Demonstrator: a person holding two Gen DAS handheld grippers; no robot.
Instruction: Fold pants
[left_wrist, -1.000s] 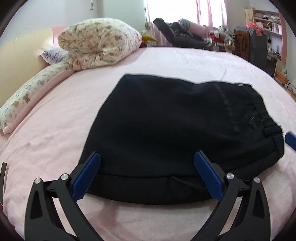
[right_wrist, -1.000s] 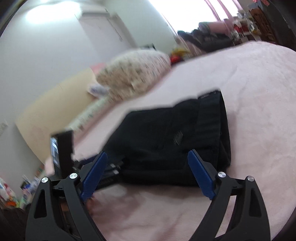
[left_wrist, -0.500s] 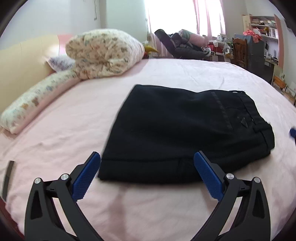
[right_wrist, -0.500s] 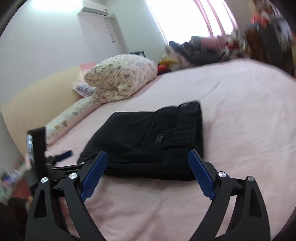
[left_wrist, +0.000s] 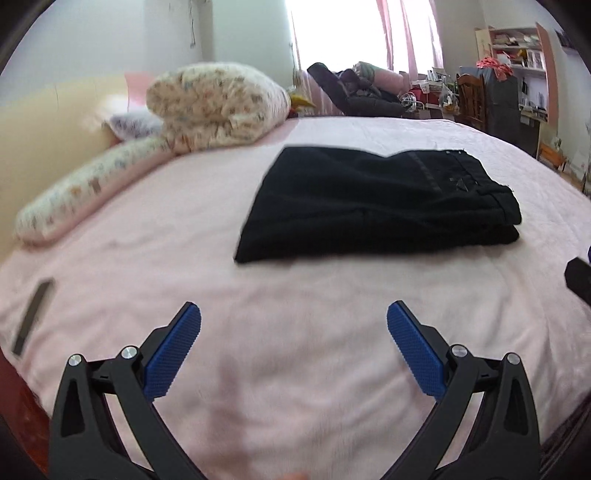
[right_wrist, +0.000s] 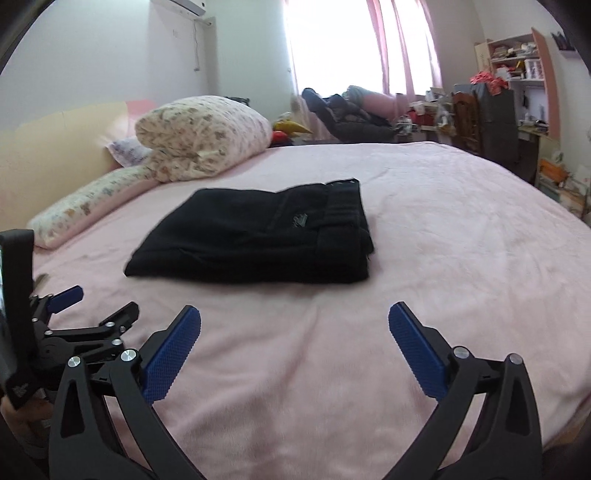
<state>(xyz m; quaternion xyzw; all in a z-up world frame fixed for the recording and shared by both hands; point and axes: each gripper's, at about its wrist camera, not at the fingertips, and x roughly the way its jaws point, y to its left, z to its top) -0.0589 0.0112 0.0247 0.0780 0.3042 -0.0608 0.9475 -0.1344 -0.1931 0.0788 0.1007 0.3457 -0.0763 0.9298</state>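
- While my left gripper (left_wrist: 293, 347) hangs over the pink plush bedspread (left_wrist: 314, 369), its blue-padded jaws stand wide apart with nothing but bare blanket between them.
- My right gripper (right_wrist: 294, 347) is spreading its jaws at this moment, and they too hold nothing; only pink fabric lies in the gap.
- The folded black pants (left_wrist: 376, 205) lie flat on the bed, well ahead of my left jaws and a little toward the right-hand jaw, apart from both sets of pads.
- From the right wrist view, the same bundle (right_wrist: 255, 236) sits ahead of my right jaws and off toward the left-hand jaw, its waistband end with a small label turned to the right.
- The fabric forms a neat stacked rectangle, with layered edges showing along the side nearest me.
- Beyond the pants, far past my left jaw, a rolled floral quilt (left_wrist: 218, 105) rests on a long floral bolster pillow (left_wrist: 88, 195) against the cream headboard (left_wrist: 44, 125).
- Off to the left of my left jaw, a thin dark flat strip (left_wrist: 33, 315) lies on the bedspread near the bed's edge; what it is I cannot tell.
- In the right wrist view my left gripper shows at the lower left, just beside my right unit's left jaw.
- Far ahead, past the bed, a heap of dark clothing (left_wrist: 354, 92) sits under the bright window.
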